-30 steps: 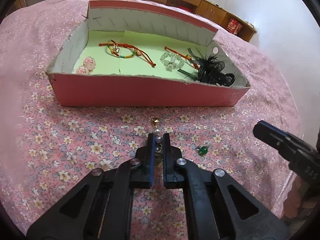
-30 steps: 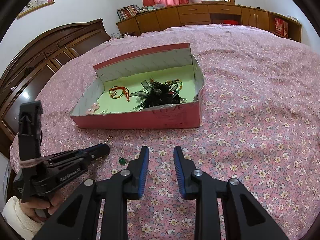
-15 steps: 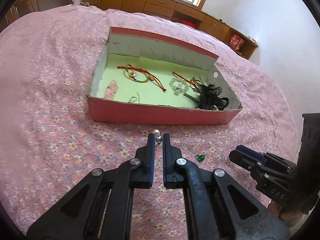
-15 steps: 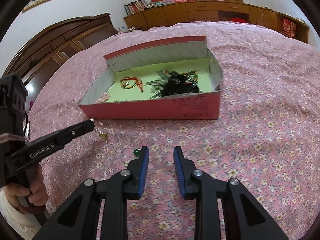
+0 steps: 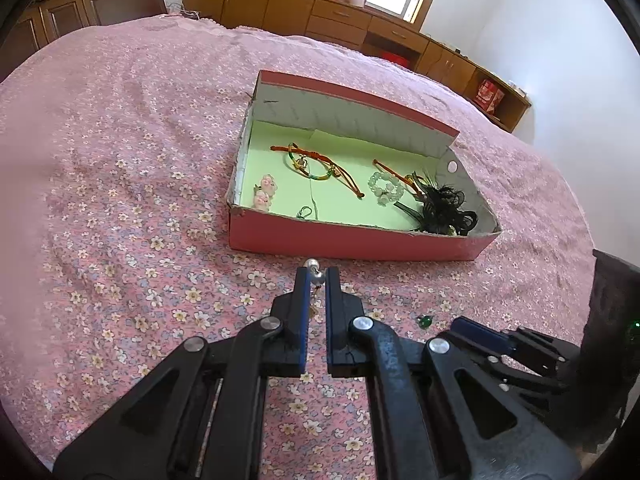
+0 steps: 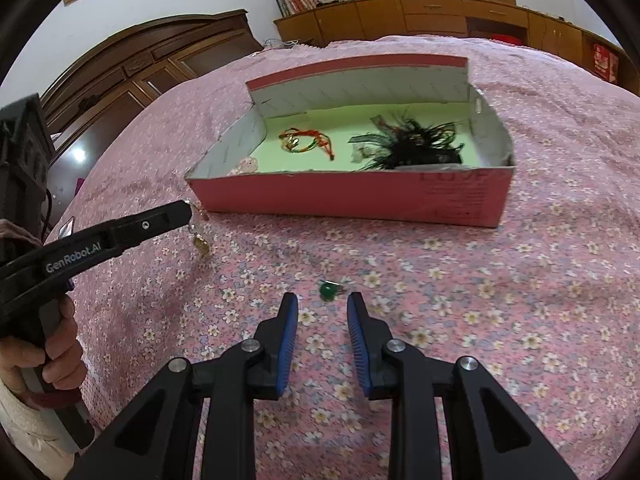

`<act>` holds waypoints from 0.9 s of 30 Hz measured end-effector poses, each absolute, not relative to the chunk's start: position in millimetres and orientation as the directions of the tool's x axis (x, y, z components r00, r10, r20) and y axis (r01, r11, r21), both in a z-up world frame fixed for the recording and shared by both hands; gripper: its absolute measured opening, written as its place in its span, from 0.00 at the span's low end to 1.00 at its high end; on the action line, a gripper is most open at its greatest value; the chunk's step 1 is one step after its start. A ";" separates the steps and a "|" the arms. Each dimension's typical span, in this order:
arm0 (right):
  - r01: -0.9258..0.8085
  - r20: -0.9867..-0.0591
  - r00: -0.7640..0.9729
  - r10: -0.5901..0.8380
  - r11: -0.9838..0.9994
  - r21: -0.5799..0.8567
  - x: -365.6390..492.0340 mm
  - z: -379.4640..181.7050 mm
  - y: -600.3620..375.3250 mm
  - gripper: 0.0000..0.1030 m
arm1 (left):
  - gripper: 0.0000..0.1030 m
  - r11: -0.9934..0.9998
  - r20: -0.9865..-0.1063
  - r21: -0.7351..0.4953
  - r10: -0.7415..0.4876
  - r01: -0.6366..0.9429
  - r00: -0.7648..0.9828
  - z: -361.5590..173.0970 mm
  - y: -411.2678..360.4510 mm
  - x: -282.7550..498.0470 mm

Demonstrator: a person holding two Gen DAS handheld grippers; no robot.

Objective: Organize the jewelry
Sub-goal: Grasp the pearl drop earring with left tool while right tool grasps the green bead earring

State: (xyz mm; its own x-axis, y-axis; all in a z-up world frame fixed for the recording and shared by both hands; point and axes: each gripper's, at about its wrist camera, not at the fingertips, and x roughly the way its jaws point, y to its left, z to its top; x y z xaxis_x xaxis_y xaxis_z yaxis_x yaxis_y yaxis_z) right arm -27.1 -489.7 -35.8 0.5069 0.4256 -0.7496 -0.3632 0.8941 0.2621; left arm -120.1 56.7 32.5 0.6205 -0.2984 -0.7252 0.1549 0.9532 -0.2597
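Observation:
My left gripper (image 5: pixel 317 274) is shut on a small silver-beaded earring (image 5: pixel 316 275) with a gold pendant (image 6: pixel 199 243) that dangles in the air, in front of the pink box (image 5: pixel 360 240). From the right wrist view the left gripper (image 6: pixel 188 214) is near the box's left front corner. My right gripper (image 6: pixel 322 304) is open and empty, low over the bedspread, with a green-stone ring (image 6: pixel 328 291) lying just ahead of its fingertips. The ring also shows in the left wrist view (image 5: pixel 425 321). The box (image 6: pixel 360 200) holds cord bracelets (image 5: pixel 316 164), a clear bead bracelet (image 5: pixel 386 188), pink earrings (image 5: pixel 265 194) and a black feather piece (image 5: pixel 444 208).
The box stands on a pink floral bedspread (image 5: pixel 120 200). Wooden cabinets (image 5: pixel 320 12) and a wardrobe (image 6: pixel 132 76) line the room's walls behind the bed. A hand (image 6: pixel 48 356) holds the left gripper's handle.
My left gripper has lifted the earring off the bedspread and risen higher. My right gripper has moved toward the green ring, which now lies just before its open fingers.

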 end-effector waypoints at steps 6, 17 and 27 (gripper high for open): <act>-0.365 -0.762 0.498 0.414 0.897 0.249 -17.8 -46.2 -479.3 0.27 | 0.00 0.954 -0.725 -0.255 -0.296 0.157 0.622 33.8 54.8 -121.2; -0.354 -0.777 0.494 0.391 0.906 0.231 -11.4 -60.5 -473.6 0.25 | 0.00 0.955 -0.727 -0.249 -0.293 0.160 0.621 34.4 51.8 -121.7; -0.348 -0.763 0.495 0.415 0.900 0.263 -13.5 -52.4 -485.1 0.11 | 0.00 0.954 -0.722 -0.242 -0.299 0.177 0.623 41.2 48.5 -120.9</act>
